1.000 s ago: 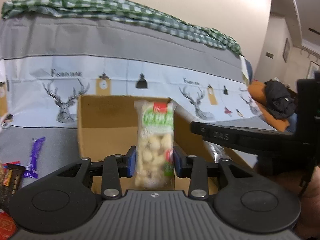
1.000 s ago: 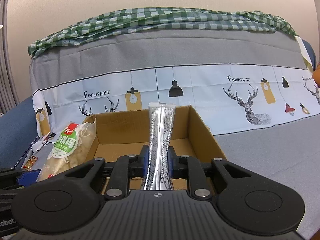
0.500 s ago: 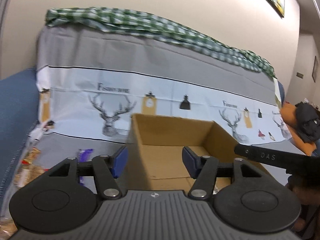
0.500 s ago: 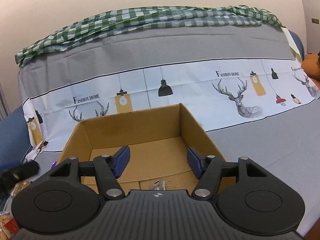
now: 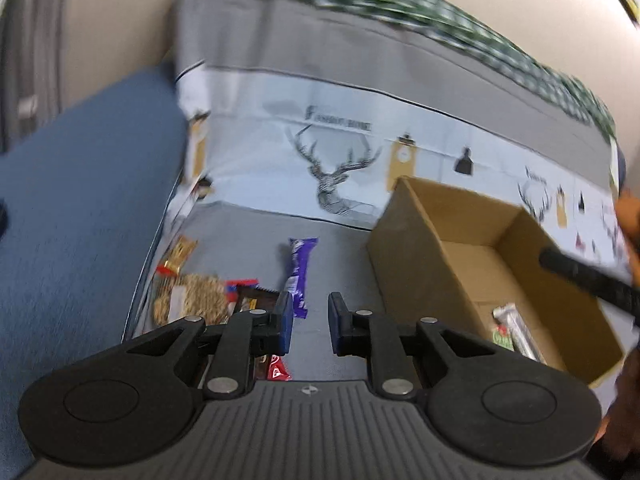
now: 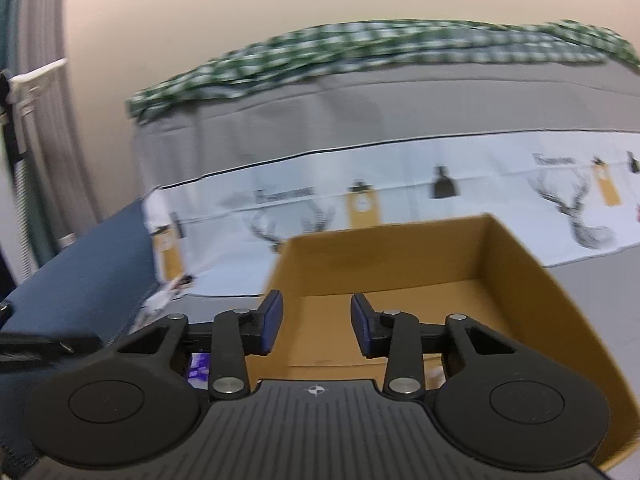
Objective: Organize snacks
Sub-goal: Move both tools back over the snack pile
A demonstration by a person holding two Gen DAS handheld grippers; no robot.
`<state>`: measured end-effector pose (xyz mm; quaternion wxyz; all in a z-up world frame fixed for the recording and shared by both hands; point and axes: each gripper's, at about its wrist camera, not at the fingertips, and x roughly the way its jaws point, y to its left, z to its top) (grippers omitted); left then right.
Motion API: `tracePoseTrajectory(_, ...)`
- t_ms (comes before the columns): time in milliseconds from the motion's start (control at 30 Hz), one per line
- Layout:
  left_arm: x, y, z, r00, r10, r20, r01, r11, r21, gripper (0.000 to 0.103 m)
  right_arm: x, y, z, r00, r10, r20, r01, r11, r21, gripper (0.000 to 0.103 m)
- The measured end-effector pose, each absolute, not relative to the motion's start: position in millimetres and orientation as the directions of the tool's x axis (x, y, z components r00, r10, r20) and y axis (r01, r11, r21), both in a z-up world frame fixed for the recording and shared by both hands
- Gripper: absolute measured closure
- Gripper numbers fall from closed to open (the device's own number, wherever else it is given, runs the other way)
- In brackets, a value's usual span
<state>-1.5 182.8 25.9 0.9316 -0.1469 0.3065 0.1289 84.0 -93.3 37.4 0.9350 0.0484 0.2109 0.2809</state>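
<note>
Two packs boxed, more snacks waiting
Left wrist: left gripper (image 5: 310, 328), jaws just narrowed and empty, faces a purple bar (image 5: 299, 270) and other snacks (image 5: 192, 292) outside the box (image 5: 416, 256); packs (image 5: 512, 330) lie inside.
Right wrist: right gripper (image 6: 317, 326), closing, holds nothing over the box.

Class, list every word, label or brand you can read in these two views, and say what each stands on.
"FASHION HOME": on the printed cloth above the stag, blurred but just legible in the left wrist view.
Same heading in the right wrist view: too blurred to read.
Purple snack wrapper: lettering too blurred.
Packets in the cardboard box: unreadable.
</note>
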Motion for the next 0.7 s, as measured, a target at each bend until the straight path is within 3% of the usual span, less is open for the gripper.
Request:
tracePoseTrajectory(233,-9.8,223.4,18.8,0.764,0.101,-0.638,-0.418,0.830,-0.368,0.083,49.4,-43.0,38.3,0.633,0.684,-0.362,-0.683,0.714,0.155,0.067)
tracePoseTrajectory(500,-10.1,236.3,11.4,0.720,0.113,-0.685,-0.485,0.787,-0.380,0.082,6.1,31.1,6.5,0.338,0.773,-0.537,-0.866,0.478,0.143,0.066)
tracePoseTrajectory(633,-10.5,239.2,9.6,0.716,0.109,-0.690,-0.489,0.783,-0.384,0.081,-2.1,63.4,-16.4,0.269,0.724,-0.635,-0.885,0.446,0.134,0.047)
tracePoseTrajectory(700,-11.3,241.6,8.2,0.710,0.104,-0.696,-0.491,0.782,-0.384,0.080,-3.5,76.9,-28.5,0.256,0.685,-0.682,-0.881,0.455,0.126,0.047)
